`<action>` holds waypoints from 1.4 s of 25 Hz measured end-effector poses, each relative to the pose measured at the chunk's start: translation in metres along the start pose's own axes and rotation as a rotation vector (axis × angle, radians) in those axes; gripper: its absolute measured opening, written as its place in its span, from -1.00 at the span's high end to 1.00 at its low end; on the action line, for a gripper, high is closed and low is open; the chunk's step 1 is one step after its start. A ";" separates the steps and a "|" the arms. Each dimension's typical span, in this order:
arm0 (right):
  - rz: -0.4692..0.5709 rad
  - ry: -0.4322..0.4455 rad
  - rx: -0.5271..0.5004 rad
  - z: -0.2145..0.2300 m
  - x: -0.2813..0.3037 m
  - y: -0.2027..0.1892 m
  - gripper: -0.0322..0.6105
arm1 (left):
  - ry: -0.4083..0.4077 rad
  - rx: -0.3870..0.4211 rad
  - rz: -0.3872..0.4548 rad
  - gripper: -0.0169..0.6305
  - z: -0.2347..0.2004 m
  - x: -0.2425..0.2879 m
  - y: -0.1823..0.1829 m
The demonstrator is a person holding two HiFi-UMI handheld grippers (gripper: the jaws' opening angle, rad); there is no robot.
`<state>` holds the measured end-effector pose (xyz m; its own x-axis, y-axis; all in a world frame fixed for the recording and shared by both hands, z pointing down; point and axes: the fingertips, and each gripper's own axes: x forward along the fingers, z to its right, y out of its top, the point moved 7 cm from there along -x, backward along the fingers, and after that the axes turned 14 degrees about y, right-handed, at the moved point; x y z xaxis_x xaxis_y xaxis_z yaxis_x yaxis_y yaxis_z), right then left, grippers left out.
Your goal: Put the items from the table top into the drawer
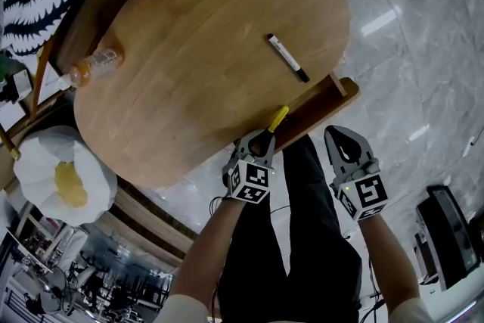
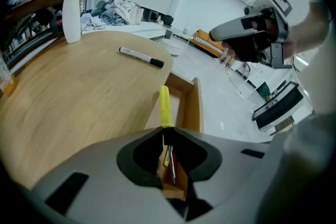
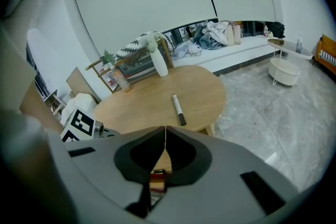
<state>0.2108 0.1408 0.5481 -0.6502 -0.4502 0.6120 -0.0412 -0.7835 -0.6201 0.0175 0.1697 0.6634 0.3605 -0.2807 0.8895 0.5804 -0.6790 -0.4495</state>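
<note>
At centre of the head view, holding a yellow-handled tool (image 1: 278, 117) clamped in the left gripper (image 1: 271, 134) jaws, over the open drawer (image 1: 325, 102) at the counter (image 1: 189, 72) edge. Next, likely: lower, then release inside. With right gripper (image 1: 342, 136) jaws together, empty, and marker (image 1: 287, 57) lying on counter further up.

Clamped between left gripper (image 2: 166, 131) jaws: yellow-handled tool (image 2: 165, 105), smooth matt plastic grip, thin bright metal shaft nearer the camera. Gripper shell matt grey plastic. Ahead of the jaws: table top (image 2: 79, 92) and drawer (image 2: 196, 105), light wood, smooth, low sheen. Marker (image 2: 140, 56) glossy plastic. Floor (image 1: 423, 34) polished, marble-like, reflective.
</note>
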 end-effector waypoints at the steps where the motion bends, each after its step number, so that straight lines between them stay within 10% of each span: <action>1: -0.001 -0.003 0.001 0.001 -0.001 -0.001 0.83 | -0.001 0.016 -0.013 0.73 0.002 0.004 -0.003; 15: -0.013 -0.021 0.018 0.021 -0.008 -0.020 0.83 | 0.122 0.160 -0.165 0.71 0.018 0.044 -0.030; 35: -0.079 0.023 -0.058 0.019 0.005 -0.006 0.83 | 0.169 -0.053 -0.046 0.75 0.010 0.000 -0.012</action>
<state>0.2221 0.1354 0.5638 -0.6602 -0.3780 0.6491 -0.1358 -0.7898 -0.5981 0.0180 0.1845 0.6674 0.2043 -0.3554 0.9121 0.5526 -0.7272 -0.4072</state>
